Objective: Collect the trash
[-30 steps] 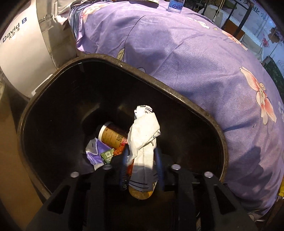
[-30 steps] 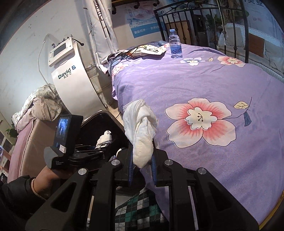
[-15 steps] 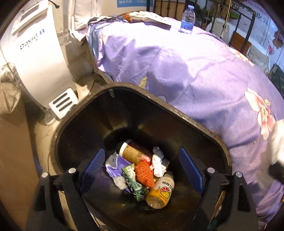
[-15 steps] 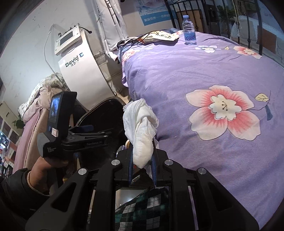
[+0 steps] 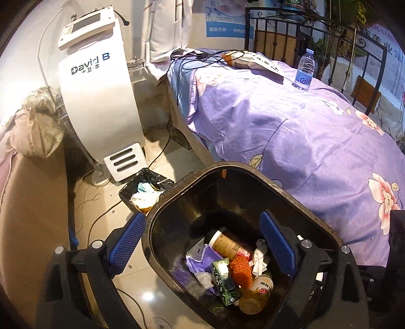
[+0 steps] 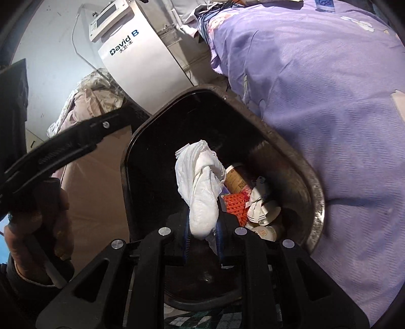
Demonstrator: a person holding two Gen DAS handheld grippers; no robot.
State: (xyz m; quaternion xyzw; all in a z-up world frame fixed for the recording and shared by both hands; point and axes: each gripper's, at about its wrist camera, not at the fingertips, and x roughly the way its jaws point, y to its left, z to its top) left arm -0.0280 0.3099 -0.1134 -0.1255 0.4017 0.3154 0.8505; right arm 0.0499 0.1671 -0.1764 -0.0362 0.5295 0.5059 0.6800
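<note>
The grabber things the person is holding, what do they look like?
Both grippers are black plastic with cut-out, frame-like arms and round silver screws. The left gripper has two fingers faced with bumpy blue pads. The right gripper shows the same blue along its finger edges. In the right wrist view the person's left hand comes out of a dark sleeve.

A treatment or care room: a bed (image 5: 291, 131) under a purple floral cover, a white "David B" machine (image 5: 98, 101), wall posters (image 5: 227, 22).
</note>
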